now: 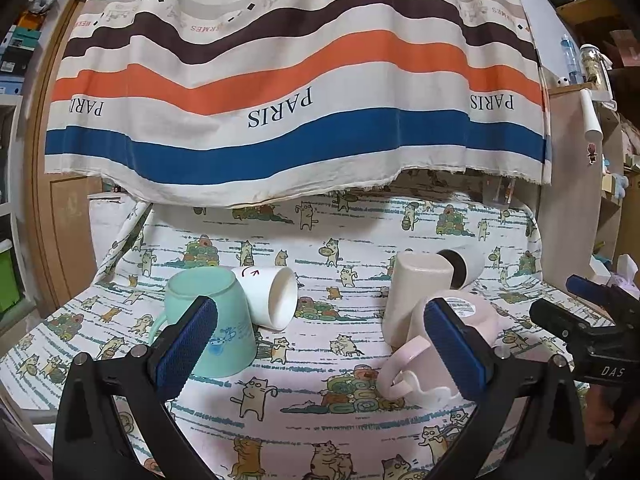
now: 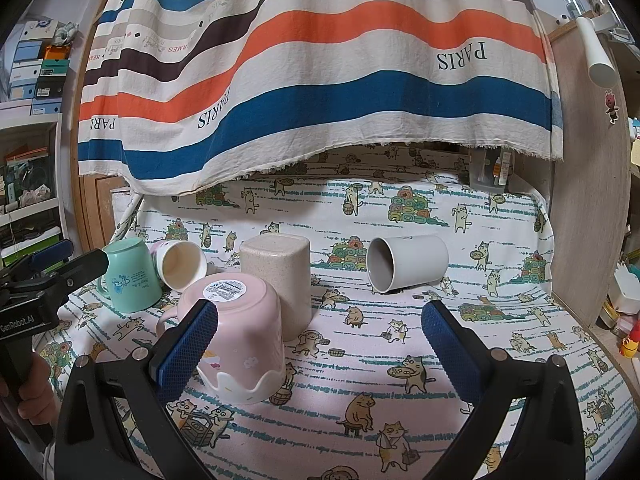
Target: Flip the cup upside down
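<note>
White ceramic, a plain mug (image 2: 408, 263) lies on its side on the cat-print cloth (image 2: 400, 380) that covers the counter, its open mouth turned toward the beige square cup (image 2: 278, 280). It seems the likeliest cup left to flip. Using the beige square cup as the landmark: it stands mouth down at the middle of the group. The white mug lies well apart to its right. Just in front of it, touching or nearly so, a pink mug (image 2: 236, 332) with a scalloped rim stands upside down, barcode sticker on top. To its left a smaller white cup (image 2: 180, 266) lies on its side, and beyond that a mint-green mug (image 2: 130, 276) stands inverted. A striped curtain (image 2: 320, 80) hangs behind them all.

Both grippers hover low over the near edge of the cloth. The right gripper (image 2: 320, 344) has its jaws spread wide and holds nothing. The left gripper (image 1: 320, 340) is likewise wide open and empty.

The step in hand looks like choosing and approaching a lying cup. Next, the right gripper would need to reach forward, straddle the white mug's body, close, then lift and rotate it mouth down.
</note>
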A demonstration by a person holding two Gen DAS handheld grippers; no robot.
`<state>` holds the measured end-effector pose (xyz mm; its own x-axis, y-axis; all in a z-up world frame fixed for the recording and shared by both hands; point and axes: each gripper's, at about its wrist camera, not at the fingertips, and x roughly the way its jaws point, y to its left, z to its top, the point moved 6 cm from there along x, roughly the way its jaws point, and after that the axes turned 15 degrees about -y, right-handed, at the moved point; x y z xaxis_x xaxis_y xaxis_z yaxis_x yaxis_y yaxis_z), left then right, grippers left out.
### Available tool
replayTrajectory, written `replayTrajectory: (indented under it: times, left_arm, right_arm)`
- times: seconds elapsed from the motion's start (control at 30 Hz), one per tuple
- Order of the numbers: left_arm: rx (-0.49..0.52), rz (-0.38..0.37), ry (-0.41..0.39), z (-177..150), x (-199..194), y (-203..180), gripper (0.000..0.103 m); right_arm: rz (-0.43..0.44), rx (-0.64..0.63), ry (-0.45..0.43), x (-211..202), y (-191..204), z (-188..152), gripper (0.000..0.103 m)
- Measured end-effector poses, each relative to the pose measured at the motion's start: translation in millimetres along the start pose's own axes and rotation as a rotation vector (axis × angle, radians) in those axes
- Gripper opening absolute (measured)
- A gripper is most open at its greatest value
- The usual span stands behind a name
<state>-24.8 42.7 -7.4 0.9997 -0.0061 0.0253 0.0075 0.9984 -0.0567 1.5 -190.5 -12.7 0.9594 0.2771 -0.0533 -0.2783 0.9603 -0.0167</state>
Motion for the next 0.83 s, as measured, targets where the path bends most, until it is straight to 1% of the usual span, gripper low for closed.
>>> replayTrajectory:
  times: [0.83]
  left_arm:
    - [0.005, -0.002, 0.005, -0.9, 1.7, -0.9, 0.103]
  right_arm:
    - [0.0, 0.0, 0.0, -1.4, 0.3, -0.4, 0.103]
